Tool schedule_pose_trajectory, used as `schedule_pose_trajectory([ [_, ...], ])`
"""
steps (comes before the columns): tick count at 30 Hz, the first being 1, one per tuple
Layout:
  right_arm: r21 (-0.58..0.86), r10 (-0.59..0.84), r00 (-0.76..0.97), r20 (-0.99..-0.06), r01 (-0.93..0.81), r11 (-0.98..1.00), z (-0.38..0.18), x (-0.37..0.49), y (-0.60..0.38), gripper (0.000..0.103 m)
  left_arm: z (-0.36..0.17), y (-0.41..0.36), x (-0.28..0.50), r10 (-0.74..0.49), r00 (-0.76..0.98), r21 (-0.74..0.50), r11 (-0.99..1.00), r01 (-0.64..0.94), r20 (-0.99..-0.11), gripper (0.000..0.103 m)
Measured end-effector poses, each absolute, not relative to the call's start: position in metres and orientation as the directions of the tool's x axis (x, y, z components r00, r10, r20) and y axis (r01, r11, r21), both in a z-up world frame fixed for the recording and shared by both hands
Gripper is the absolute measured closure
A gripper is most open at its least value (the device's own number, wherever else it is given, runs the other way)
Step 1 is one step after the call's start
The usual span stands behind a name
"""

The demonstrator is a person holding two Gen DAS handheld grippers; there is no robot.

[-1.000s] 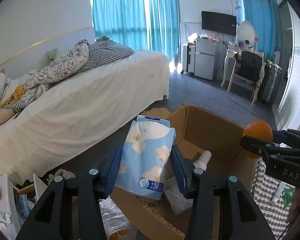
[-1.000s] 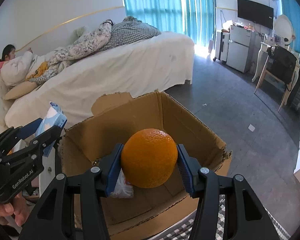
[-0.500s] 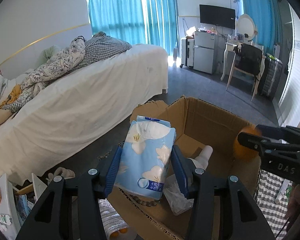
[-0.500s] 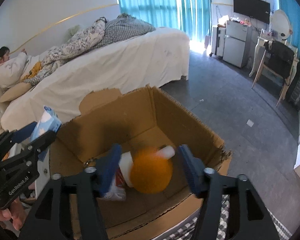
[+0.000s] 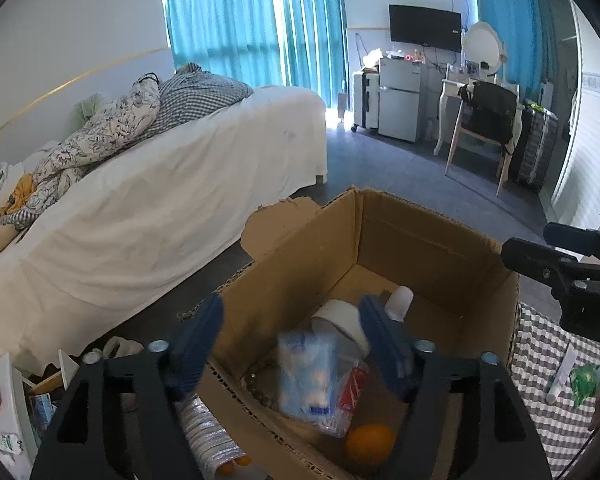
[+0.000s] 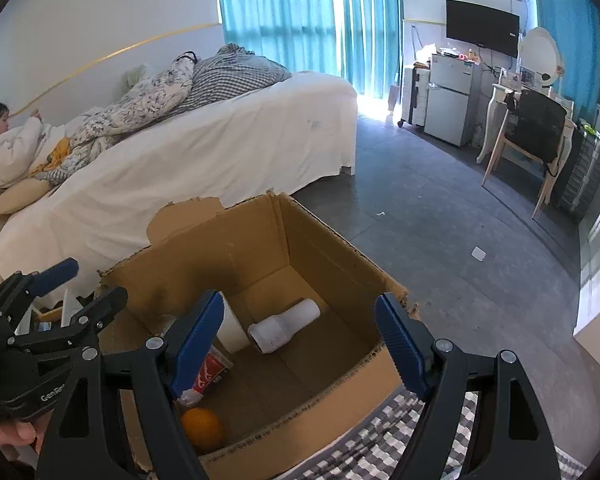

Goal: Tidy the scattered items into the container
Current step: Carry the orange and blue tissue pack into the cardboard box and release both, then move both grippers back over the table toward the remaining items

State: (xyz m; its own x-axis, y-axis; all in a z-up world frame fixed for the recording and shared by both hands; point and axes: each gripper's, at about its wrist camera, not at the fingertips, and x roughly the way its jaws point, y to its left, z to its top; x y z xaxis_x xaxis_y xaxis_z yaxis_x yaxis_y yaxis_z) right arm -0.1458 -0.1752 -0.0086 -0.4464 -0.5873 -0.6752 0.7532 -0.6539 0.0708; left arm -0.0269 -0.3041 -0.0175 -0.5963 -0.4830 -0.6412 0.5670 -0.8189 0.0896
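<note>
An open cardboard box stands below both grippers. My left gripper is open above the box's near side. A blue tissue pack, blurred, is below its jaws inside the box. My right gripper is open and empty over the box. An orange lies on the box floor, with a white bottle, a white cup and a red-and-white tube beside it. The left gripper shows in the right wrist view.
A bed with a white sheet runs along the left, with a person lying at its head. A checked cloth lies right of the box with small items on it. Clutter sits at the lower left. A chair and fridge stand far back.
Both grippers opened. The orange dropped from the right gripper to the box floor. The tissue pack left the left gripper and is falling into the box.
</note>
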Motion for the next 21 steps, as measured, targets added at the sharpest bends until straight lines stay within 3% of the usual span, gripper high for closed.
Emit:
schedule_pose_trajectory([
  [3,0.072,-0.586,-0.455,-0.671,0.746,-0.661,-0.006,-0.145,-0.169,0.025,-0.014,-0.300,-0.026,-0.490,-0.603,0.096,-0.819,0.566,-0.630,0.006],
  [9,0.070,-0.581,-0.485,-0.654,0.726,-0.685,0.004,-0.140,-0.148,0.025,-0.003,-0.290,-0.024,-0.480,-0.626,0.081,-0.828,0.555,-0.614,0.000],
  [21,0.047,-0.506,-0.621,-0.599,0.603,-0.796,0.036,-0.117,-0.043,0.013,0.016,-0.226,-0.029,-0.387,-0.710,0.059,-0.896,0.440,-0.589,0.000],
])
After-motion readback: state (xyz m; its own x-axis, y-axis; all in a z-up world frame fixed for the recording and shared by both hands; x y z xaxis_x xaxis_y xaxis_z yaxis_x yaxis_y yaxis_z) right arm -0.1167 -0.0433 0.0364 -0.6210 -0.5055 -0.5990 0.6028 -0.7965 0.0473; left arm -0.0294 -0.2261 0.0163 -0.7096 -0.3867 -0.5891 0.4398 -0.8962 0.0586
